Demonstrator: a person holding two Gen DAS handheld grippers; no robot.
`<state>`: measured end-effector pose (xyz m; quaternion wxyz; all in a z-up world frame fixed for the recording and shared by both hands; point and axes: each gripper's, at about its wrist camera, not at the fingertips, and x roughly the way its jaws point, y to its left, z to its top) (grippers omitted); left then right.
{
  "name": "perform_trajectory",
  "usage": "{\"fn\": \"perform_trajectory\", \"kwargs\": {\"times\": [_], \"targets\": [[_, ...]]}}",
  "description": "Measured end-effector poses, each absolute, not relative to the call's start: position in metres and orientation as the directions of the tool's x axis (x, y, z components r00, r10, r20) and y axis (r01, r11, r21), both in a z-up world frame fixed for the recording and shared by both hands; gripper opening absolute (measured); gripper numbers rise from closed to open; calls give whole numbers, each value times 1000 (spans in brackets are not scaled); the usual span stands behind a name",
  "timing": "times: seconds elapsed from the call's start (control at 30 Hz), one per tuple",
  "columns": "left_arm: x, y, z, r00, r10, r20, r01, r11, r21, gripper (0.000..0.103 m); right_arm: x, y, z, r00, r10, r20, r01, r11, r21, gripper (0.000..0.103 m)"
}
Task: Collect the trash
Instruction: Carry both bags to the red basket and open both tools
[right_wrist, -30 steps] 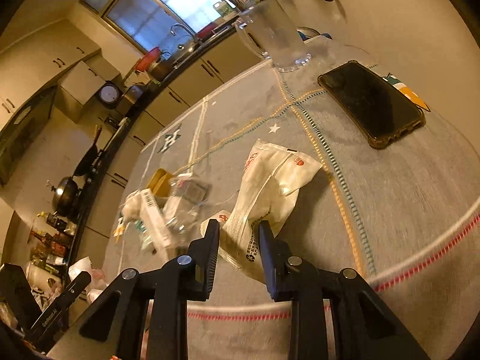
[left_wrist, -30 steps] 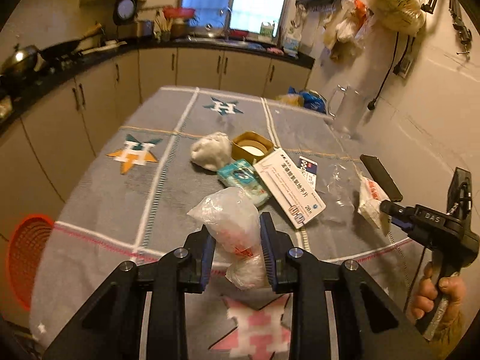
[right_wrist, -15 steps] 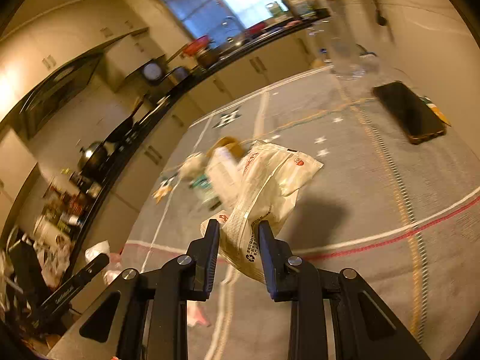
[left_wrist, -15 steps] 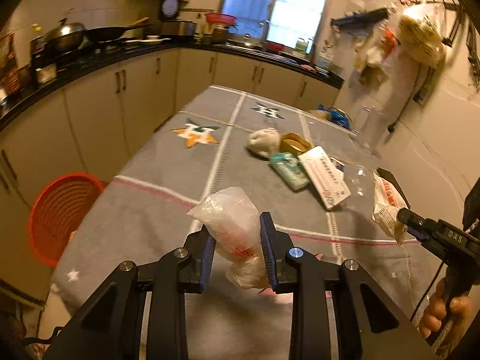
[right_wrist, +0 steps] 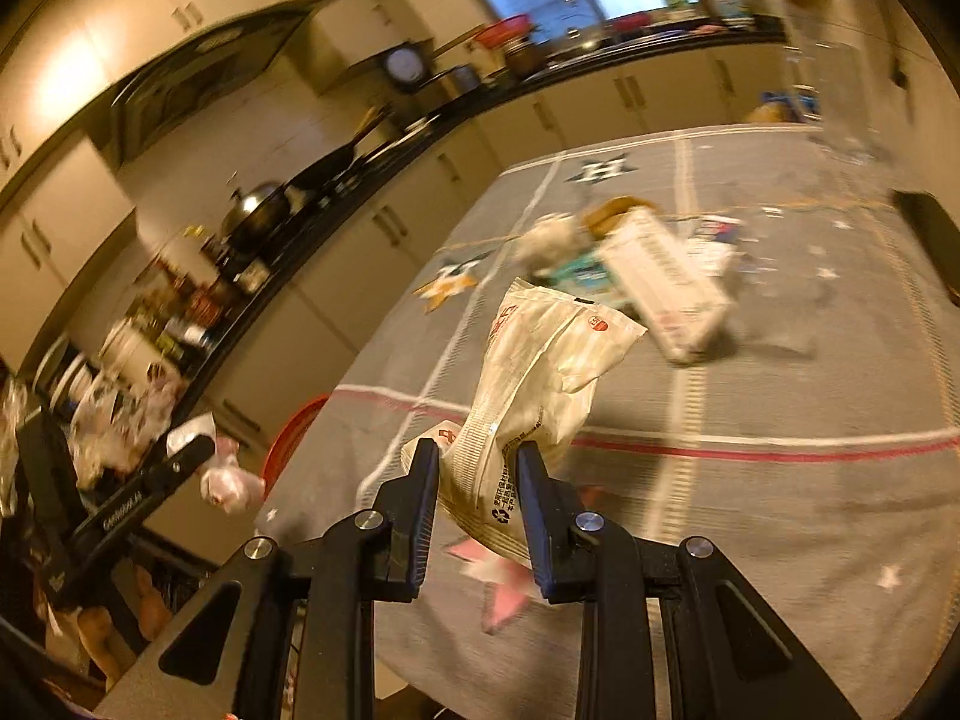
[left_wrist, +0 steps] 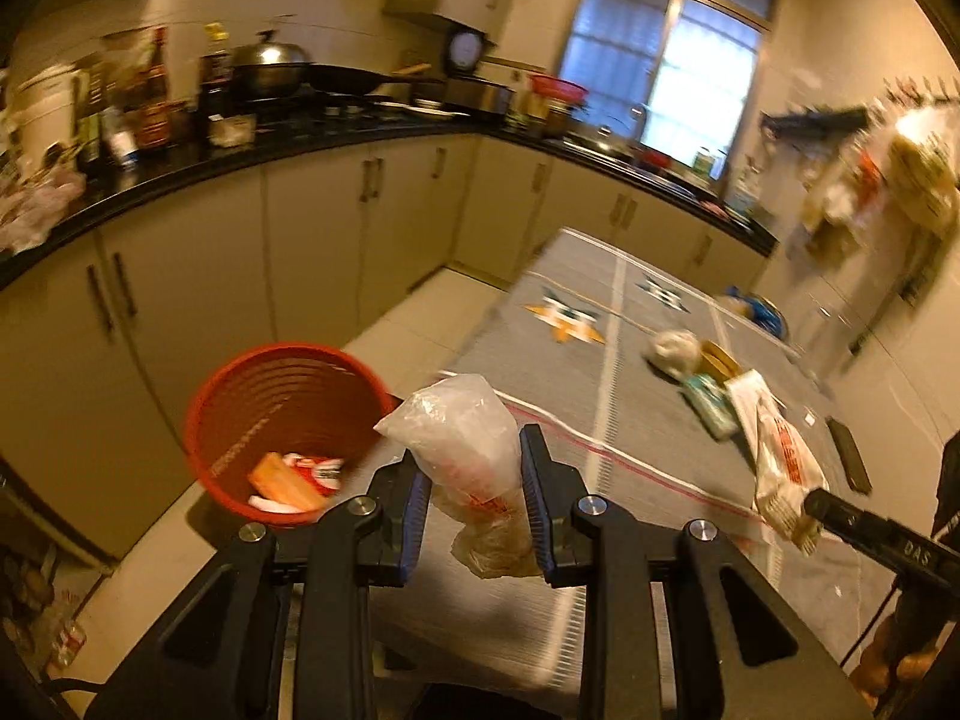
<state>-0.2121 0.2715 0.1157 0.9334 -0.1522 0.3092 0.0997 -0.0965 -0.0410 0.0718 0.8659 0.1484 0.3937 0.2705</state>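
Left gripper (left_wrist: 474,501) clenched on a crumpled clear plastic bag (left_wrist: 459,435) with red print, lifted off the tabletop and hanging past the table's near-left corner, just beside the rim of an orange-red waste basket (left_wrist: 240,384) on the floor. Inside the basket — an orange packet (left_wrist: 288,480) and a red-and-white wrapper (left_wrist: 321,471) at the bottom.

Right gripper (right_wrist: 477,504) clamped on the lower end of a cream snack packet (right_wrist: 540,372) with red lettering and a recycling mark, raised above the near edge of the grey tablecloth (right_wrist: 780,510), upper end tilted toward the right. Same packet visible in the left view, dangling from the other tool's tip over the near-right part of the table.

Left on the cloth toward the middle — a white crumpled wad (left_wrist: 672,351), a tape roll (left_wrist: 720,360), a teal tissue pack (left_wrist: 711,402) and a white medicine box (right_wrist: 666,282), bunched together, some touching. Dark phone (left_wrist: 846,459) near the right edge, well apart from the cluster. Both views blurred.
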Motion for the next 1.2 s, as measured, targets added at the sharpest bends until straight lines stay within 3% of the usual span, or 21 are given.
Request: {"fn": "perform_trajectory", "kwargs": {"times": [0.4,0.77,1.0,1.1,1.2], "targets": [[-188,374,76,722,202,-662,-437,874,-210,28,-52,113,64,380,664,-645,-522,729,443,29],[-161,436,37,675,203,-709,-485,846,-219,28,-15,261,35,233,685,-690,-621,651,436,29],[-157,452,23,657,199,-727,-501,836,-225,28,-1,305,10,191,678,-710,-635,637,437,32],[-157,454,18,647,197,-736,-509,831,-225,34,3,306,5,192,675,-713,-626,643,440,44],[-159,453,17,644,197,-739,-511,830,-224,48,6,297,3,201,672,-713,-612,654,444,49]]}}
